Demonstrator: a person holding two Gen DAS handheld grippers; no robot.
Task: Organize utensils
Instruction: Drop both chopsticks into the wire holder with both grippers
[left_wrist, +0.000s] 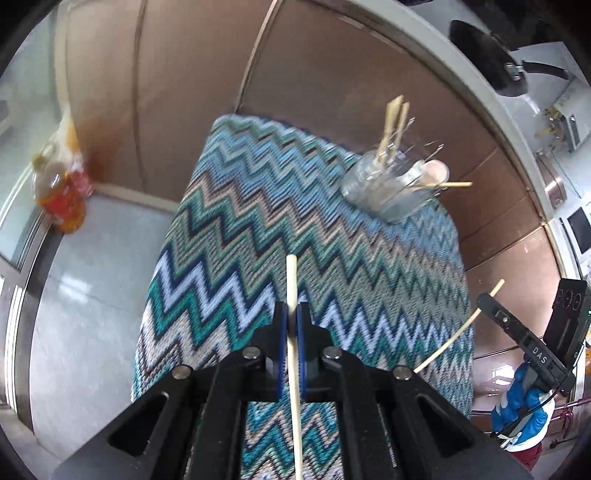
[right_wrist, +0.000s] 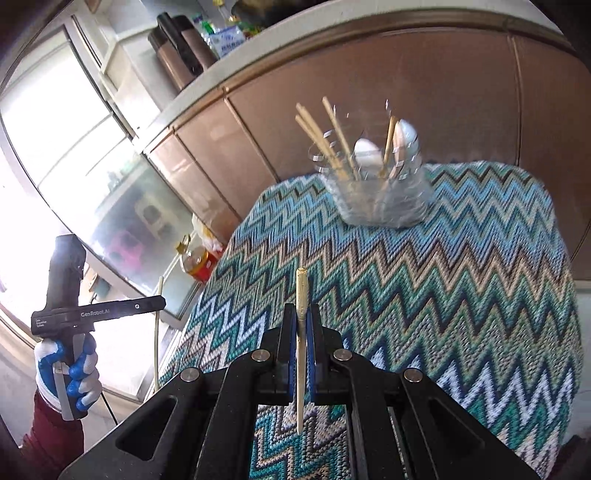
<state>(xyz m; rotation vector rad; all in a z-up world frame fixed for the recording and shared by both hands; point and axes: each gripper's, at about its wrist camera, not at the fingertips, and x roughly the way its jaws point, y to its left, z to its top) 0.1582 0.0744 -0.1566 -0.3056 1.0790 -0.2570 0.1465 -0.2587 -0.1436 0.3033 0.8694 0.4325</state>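
left gripper (left_wrist: 291, 325) at lower centre, jaws pinching a pale chopstick (left_wrist: 293, 332) above the zigzag cloth (left_wrist: 229, 229). right gripper (right_wrist: 302, 325) clamps a second chopstick (right_wrist: 301, 332) the same way. clear holder (right_wrist: 380, 199), upper right of centre, stands on the cloth holding chopsticks and spoons.

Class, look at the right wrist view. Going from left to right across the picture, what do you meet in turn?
Gloved hand holding the left gripper → oil bottle → chopstick in the right gripper → glass holder with chopsticks and spoons, on the zigzag cloth.
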